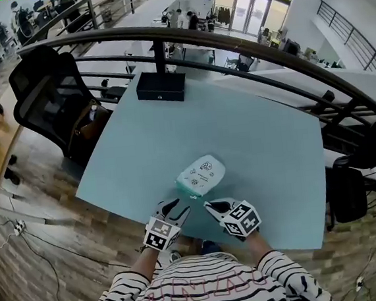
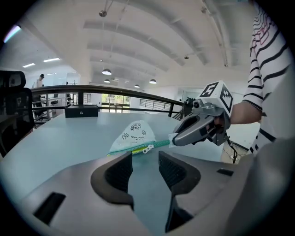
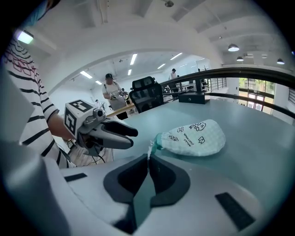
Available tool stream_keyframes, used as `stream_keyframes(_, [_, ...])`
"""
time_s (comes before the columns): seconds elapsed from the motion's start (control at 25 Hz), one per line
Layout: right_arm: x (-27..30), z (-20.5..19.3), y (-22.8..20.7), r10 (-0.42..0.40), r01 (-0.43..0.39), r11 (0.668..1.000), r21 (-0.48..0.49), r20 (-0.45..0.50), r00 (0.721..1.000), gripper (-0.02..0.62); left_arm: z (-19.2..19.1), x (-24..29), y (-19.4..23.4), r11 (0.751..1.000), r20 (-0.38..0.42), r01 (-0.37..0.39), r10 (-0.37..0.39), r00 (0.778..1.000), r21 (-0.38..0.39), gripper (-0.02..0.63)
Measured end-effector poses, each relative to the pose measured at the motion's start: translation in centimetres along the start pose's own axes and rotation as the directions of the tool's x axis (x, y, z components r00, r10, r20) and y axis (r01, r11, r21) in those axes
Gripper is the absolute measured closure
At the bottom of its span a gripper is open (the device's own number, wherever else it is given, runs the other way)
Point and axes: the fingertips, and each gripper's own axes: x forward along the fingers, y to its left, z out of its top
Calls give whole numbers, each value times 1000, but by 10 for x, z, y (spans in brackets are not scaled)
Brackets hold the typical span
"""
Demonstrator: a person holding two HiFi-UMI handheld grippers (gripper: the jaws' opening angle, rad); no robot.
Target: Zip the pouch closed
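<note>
A white pouch (image 1: 202, 176) with small black prints and a teal zip lies on the pale blue table (image 1: 267, 152), close to its near edge. In the left gripper view the pouch (image 2: 134, 133) shows its zip partly parted, with the white zip pull (image 2: 147, 149) lying on the table side. My right gripper (image 1: 210, 206) is shut on the thin tab at the pouch's near end (image 3: 149, 148); its tip (image 2: 174, 139) meets the zip's end. My left gripper (image 1: 178, 207) stands open just short of the pouch, with nothing between its jaws (image 2: 140, 159).
A black box (image 1: 161, 86) sits at the table's far edge. A black office chair (image 1: 51, 100) stands to the left, and a curved dark railing (image 1: 244, 48) runs behind the table. The near table edge lies right under both grippers.
</note>
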Motion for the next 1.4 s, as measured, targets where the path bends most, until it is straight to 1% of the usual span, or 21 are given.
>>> stream_keyframes(0.24, [-4,-9,19,-41,41,999,7,3,999,558,-12,9,-5,998,-18,67,-67,998,0,448])
stream_keyframes(0.52, [-15,-18,34,-62,62,998,11,4,998,558,-17,19,-32,985,-1,163,-164,987,-53,448])
stream_keyframes(0.76, [-13,-22,35,-71,71,997,11,-1,997,558,-17,19,-45,964,52,233,-228,972,-126,445])
stream_keyframes(0.92, [-15,-24,36,-75,75,997,18,-3,997,558,-16,15,-43,960,81,231,-221,972,-159,445])
stream_keyframes(1.04, [-16,-25,35,-75,75,997,21,0,997,558,-18,15,-43,962,77,229,-220,973,-152,500])
stream_keyframes(1.12, [-16,-23,35,-71,71,997,21,1,998,558,-17,15,-45,961,76,237,-228,971,-145,554])
stream_keyframes(1.24, [-14,-23,37,-64,64,998,14,-1,998,558,-17,21,-48,966,61,223,-217,974,-130,554])
stream_keyframes(1.4, [-16,-22,36,-63,63,998,16,6,998,558,-21,29,-44,979,26,155,-152,988,-134,554])
